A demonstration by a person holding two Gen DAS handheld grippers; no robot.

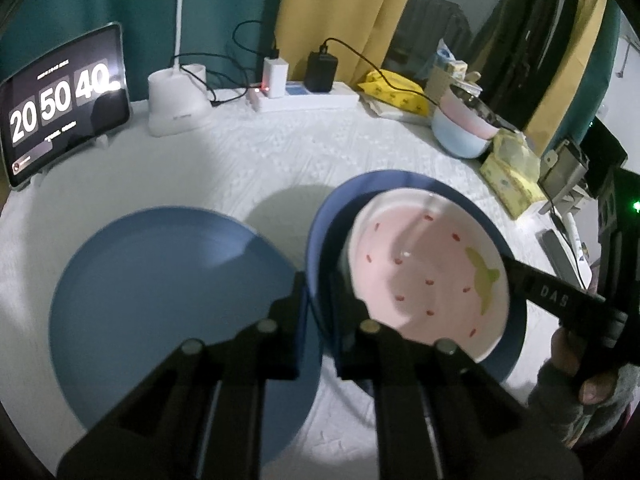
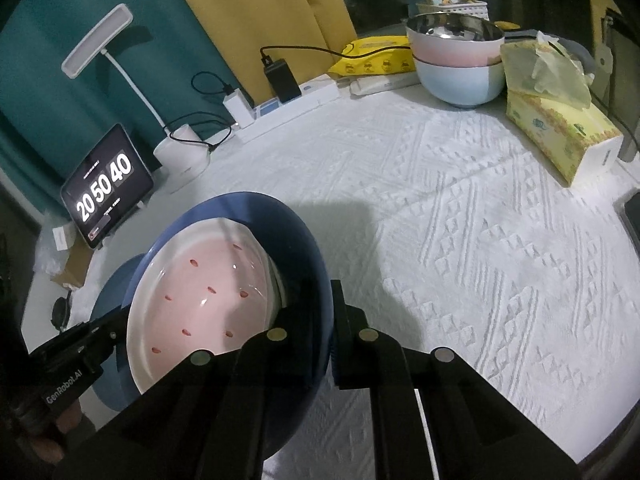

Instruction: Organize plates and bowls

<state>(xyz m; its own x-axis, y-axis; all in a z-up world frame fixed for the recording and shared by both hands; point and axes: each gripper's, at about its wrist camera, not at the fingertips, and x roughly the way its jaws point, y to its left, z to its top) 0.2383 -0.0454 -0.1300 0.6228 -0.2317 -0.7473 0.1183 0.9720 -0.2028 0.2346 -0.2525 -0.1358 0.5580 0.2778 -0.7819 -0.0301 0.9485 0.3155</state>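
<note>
the left gripper (image 1: 316,312) and right gripper (image 2: 320,320) each clamp the rim of a blue bowl (image 1: 320,232), held above the white cloth (image 2: 440,240) with a pink strawberry bowl (image 1: 424,276) nested inside. a blue plate (image 1: 160,292) lies flat just left of it. at the far edge a pink bowl (image 2: 452,46) sits in a pale blue bowl (image 2: 460,80).
</note>
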